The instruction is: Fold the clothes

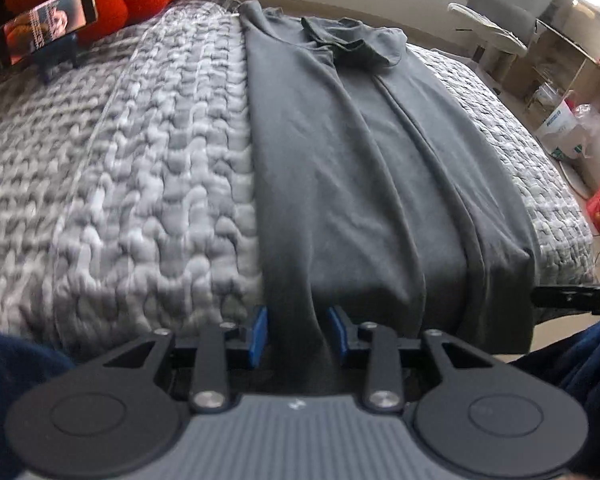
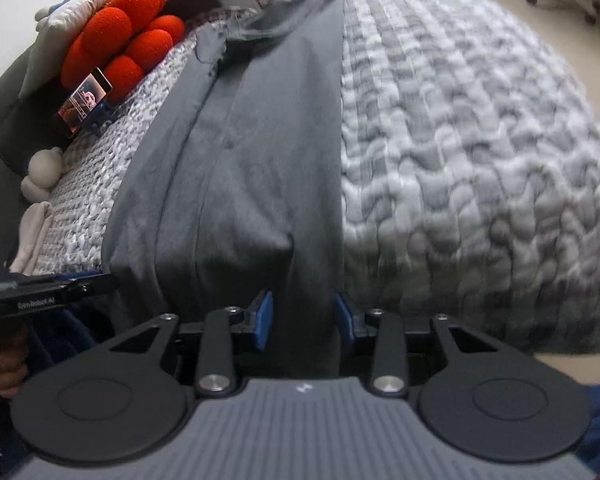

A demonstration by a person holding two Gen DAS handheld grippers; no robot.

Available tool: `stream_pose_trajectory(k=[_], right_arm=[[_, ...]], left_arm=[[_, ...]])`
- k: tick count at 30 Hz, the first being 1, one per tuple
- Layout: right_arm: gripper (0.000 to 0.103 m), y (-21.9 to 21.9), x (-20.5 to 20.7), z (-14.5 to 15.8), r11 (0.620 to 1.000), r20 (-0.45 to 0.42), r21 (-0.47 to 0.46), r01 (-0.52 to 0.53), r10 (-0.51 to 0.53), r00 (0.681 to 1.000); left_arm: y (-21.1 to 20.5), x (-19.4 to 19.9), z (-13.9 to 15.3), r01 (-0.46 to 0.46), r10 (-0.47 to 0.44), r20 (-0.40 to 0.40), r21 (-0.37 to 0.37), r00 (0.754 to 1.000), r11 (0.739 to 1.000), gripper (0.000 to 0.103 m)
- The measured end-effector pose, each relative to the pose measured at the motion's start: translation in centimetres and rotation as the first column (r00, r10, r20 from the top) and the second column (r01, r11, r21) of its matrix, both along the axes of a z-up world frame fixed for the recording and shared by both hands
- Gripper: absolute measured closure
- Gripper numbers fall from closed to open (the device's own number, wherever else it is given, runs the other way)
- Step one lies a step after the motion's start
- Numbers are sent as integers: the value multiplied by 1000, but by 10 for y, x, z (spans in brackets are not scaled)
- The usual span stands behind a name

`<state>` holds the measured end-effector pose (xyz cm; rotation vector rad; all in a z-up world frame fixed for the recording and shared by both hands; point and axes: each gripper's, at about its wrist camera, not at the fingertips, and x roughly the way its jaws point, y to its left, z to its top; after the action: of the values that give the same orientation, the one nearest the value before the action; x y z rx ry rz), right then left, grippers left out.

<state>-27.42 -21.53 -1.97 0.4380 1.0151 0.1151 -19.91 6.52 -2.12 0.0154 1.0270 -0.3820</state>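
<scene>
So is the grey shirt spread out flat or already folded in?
Partly folded: the shirt lies as a long strip on the bed, both sides turned inward, not yet folded lengthwise.

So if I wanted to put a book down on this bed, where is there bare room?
Bare quilt lies on both sides of the long dark grey shirt: a wide stretch of chunky grey-white quilt toward the floor, and another toward the propped phone. It is crowded by the orange bobbled cushion and at the near hem.

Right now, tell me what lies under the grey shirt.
The grey shirt lies flat on the grey knitted blanket, which shows along both its sides. Whatever sits directly beneath the fabric is covered and cannot be seen.
</scene>
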Motion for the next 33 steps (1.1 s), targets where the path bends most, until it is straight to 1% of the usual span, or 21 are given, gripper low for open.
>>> stream_pose_trajectory(k=[3, 5, 7, 8, 9, 10, 11, 12, 13, 15, 18, 20, 22, 23, 26, 30, 33], right_arm=[[64, -1, 3, -9, 1000, -46, 4, -10, 10, 999], [64, -2, 4, -14, 1000, -73, 8, -16, 17, 997], [64, -2, 6, -20, 1000, -94, 5, -30, 31, 995], [64, -2, 7, -24, 999, -105, 3, -37, 38, 994], [68, -1, 8, -26, 999, -112, -3, -50, 49, 992], [75, 1, 9, -26, 998, -111, -8, -62, 61, 992], [96, 4, 9, -26, 997, -109, -12, -75, 73, 991], [95, 5, 7, -23, 997, -95, -6, -83, 82, 992], [95, 6, 5, -18, 996, -78, 0, -91, 91, 993], [96, 5, -2, -6, 995, -36, 26, -95, 96, 995], [96, -7, -14, 17, 989, 56, 132, -70, 63, 996], [96, -13, -15, 31, 981, 106, 180, -67, 48, 993], [97, -19, -13, 45, 974, 150, 215, -66, 34, 988], [97, -21, -9, 53, 971, 171, 231, -63, 23, 985], [97, -30, 18, 61, 968, 183, 247, -40, -6, 983], [97, -43, 54, 71, 964, 195, 265, -10, -44, 980], [98, -52, 82, 78, 960, 204, 280, 13, -72, 976]], left_arm=[[2, -1, -6, 4, -4, -31, -19, 1000, 1000, 61], [5, 1, -15, -3, 1, -76, -26, 997, 1000, 57], [7, 6, -25, -24, 20, -128, -29, 992, 999, 57], [6, 8, -28, -32, 27, -144, -29, 989, 999, 59], [4, 8, -28, -20, 16, -141, -32, 990, 999, 61], [2, 8, -28, -9, 4, -138, -35, 990, 999, 69], [0, 8, -27, 3, -8, -135, -36, 991, 999, 89], [-3, 6, -27, 22, -26, -132, -28, 991, 999, 96], [-5, 4, -25, 35, -36, -125, -11, 991, 999, 97], [-5, 0, -15, 48, -47, -120, 1, 992, 999, 99], [-3, -3, 10, 68, -67, -93, 0, 993, 998, 99], [-2, -2, 28, 73, -74, -77, -13, 994, 997, 100], [-3, 4, 44, 65, -68, -70, -41, 995, 997, 100], [-3, 9, 52, 52, -56, -69, -62, 996, 997, 100], [0, 27, 73, 7, -15, -62, -122, 998, 992, 100], [-1, 64, 96, -57, 53, -29, -167, 998, 984, 100], [0, 95, 102, -104, 100, -33, -192, 994, 976, 100]])
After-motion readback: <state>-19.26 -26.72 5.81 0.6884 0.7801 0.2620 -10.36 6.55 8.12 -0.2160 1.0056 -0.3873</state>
